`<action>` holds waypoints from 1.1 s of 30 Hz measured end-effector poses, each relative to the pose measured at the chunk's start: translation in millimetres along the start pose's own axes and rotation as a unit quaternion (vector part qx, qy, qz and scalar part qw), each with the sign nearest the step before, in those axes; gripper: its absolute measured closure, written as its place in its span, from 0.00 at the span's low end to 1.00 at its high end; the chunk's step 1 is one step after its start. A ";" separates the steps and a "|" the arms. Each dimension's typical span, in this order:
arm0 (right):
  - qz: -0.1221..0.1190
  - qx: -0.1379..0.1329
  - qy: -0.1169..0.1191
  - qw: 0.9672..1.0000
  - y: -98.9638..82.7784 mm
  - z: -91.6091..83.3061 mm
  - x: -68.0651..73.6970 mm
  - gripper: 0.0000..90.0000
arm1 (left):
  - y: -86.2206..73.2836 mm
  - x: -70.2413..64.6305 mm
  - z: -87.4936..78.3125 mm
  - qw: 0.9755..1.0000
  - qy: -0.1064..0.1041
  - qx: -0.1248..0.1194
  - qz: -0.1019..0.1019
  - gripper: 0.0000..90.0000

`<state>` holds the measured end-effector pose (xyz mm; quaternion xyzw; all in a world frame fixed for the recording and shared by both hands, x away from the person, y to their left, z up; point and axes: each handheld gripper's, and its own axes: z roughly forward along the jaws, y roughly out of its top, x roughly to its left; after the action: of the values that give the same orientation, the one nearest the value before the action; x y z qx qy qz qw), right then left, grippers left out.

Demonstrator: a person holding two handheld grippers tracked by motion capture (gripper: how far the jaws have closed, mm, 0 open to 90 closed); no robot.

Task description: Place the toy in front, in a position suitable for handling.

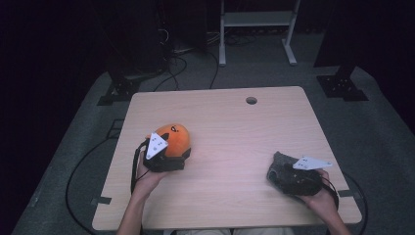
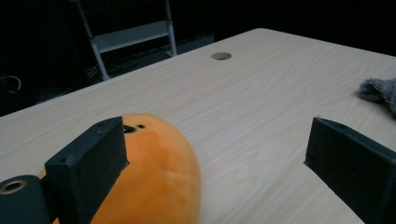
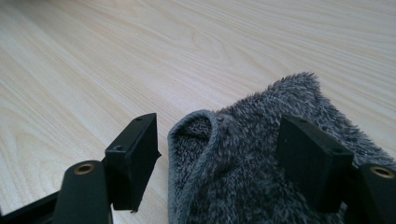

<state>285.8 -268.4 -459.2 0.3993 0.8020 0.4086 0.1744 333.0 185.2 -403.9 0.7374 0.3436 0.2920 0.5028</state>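
Note:
An orange plush toy (image 1: pixel 176 139) with a small black face lies on the left half of the wooden table (image 1: pixel 230 132). My left gripper (image 1: pixel 169 159) sits right behind it, jaws wide apart; in the left gripper view the orange plush toy (image 2: pixel 154 177) lies against the left jaw, with a wide gap to the right jaw. A grey fuzzy cloth (image 1: pixel 280 164) lies at the right front. My right gripper (image 1: pixel 288 178) is open over it; in the right gripper view the grey cloth (image 3: pixel 252 172) lies between the jaws, its folded hem near the left one.
A round cable hole (image 1: pixel 251 100) sits near the table's far edge. Beyond the table stand a white metal frame (image 1: pixel 257 29) and dark stand bases with cables on the grey floor. Bare wood spans the table's middle.

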 end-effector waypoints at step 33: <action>0.000 -0.002 0.002 1.000 -0.4 -1.8 2.0 0.32 | -36.4 54.8 12.8 0.996 0.050 0.049 -0.061 0.11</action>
<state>283.2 -267.8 -458.3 0.3985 0.8013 0.4112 0.1735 367.7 231.5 -437.7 0.7233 0.4270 0.2799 0.4650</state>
